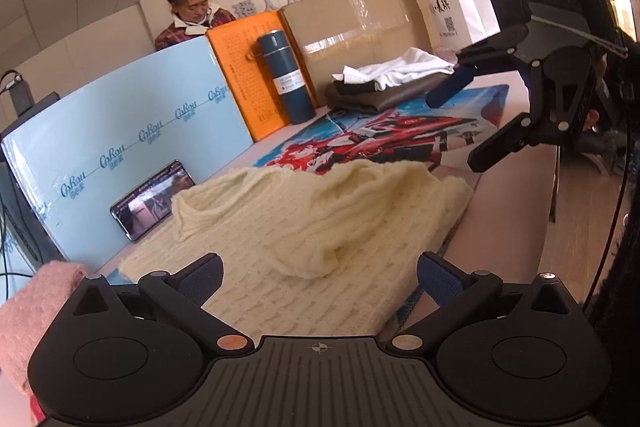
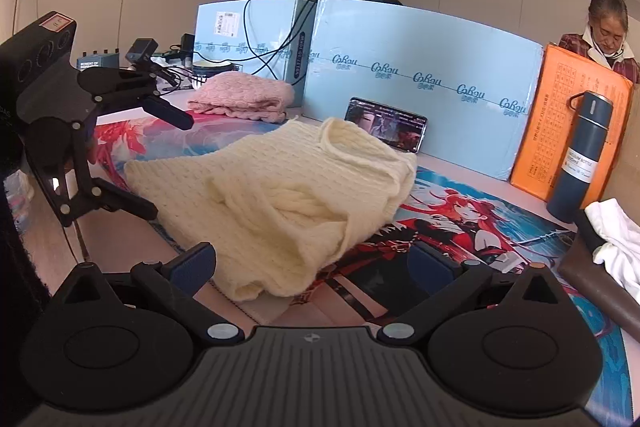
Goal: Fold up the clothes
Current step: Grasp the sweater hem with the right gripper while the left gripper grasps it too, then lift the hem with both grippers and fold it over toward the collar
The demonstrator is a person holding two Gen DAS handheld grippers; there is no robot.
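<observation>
On the printed mat (image 2: 460, 227) at the table's middle, the cream knit sweater (image 2: 288, 187) lies partly doubled over, bunched, collar toward the phone (image 2: 386, 129). Left gripper (image 1: 320, 277) and right gripper (image 2: 312, 263) hover beside it, jaws spread, empty. Grip opposite edges evenly; avoid stretching the knit.

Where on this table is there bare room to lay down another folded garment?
The printed mat lies bare between the cream sweater and the white-and-brown clothes pile. Crowded: the pink knit corner and along the phone and flask.
</observation>
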